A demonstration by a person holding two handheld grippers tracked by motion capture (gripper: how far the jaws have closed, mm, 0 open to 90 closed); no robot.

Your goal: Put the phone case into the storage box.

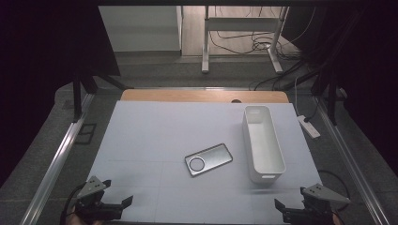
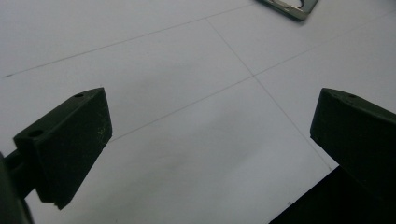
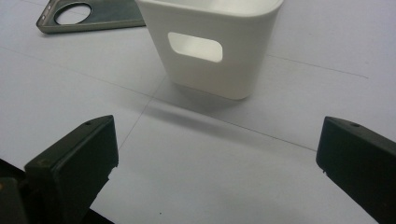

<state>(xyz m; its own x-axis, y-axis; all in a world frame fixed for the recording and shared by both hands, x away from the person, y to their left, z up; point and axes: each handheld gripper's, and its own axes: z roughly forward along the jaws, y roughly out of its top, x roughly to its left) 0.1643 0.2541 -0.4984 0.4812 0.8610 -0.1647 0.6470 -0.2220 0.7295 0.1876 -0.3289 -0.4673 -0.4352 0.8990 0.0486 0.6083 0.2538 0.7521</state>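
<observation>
Bin point(image 3: 212, 51) handle slot seen from right tool point(image 3: 217, 158) – both tools spread, left tool point(image 2: 210, 144) over bare mat.

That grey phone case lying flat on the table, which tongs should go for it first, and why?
Probably the left tongs should ease forward toward the phone case: they are open and empty, the case lies flat beside the white bin, and nothing lies between.

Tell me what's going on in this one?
Nothing is being handled yet. A person holds the left claw and the right claw at the near edge of the white table, both open and empty. A grey phone case with a round camera cutout lies flat mid-table. Right of it, apart from it, stands a long white plastic bin, which looks empty.
</observation>
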